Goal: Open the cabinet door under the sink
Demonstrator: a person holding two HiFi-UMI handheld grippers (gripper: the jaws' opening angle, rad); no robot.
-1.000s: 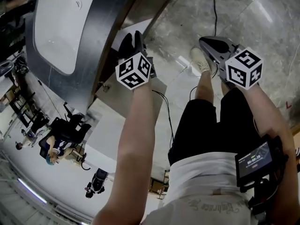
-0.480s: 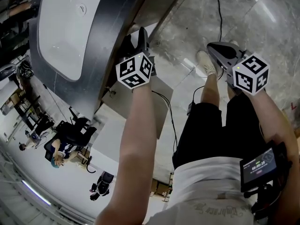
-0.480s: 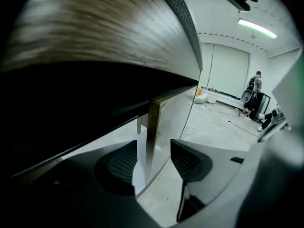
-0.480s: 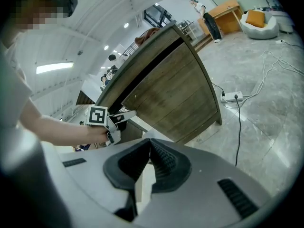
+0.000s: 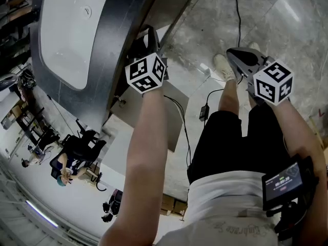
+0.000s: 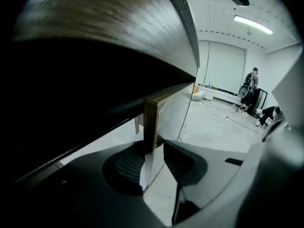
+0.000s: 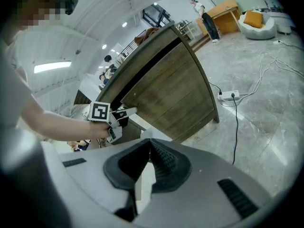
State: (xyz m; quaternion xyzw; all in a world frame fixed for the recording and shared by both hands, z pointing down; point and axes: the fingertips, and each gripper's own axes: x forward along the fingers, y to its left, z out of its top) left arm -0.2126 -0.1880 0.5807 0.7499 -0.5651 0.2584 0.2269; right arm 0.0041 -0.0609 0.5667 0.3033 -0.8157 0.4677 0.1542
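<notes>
The sink [image 5: 72, 29] is a white basin in a grey counter [image 5: 110, 60], upper left in the head view. Below it, the cabinet door [image 5: 159, 114] stands swung out from the wooden cabinet front [image 7: 171, 84]. My left gripper [image 5: 149, 35] reaches under the counter edge. In the left gripper view the door's wooden edge [image 6: 150, 122] runs between the jaws, and the left gripper [image 6: 153, 144] has just been closing on that edge and grips it. My right gripper [image 5: 233, 53] hangs over the floor to the right, away from the cabinet; the right gripper [image 7: 149, 144] is shut and holds nothing.
A black cable [image 5: 236, 4] and a small adapter [image 5: 203, 111] lie on the marble floor by the person's shoe [image 5: 220, 65]. A power strip [image 7: 228, 95] with cords sits near the cabinet's right corner. People and chairs are far off.
My left gripper has shifted a little at the counter's edge, and the door panel beneath it shows slightly wider. The right gripper has stayed where it was.
</notes>
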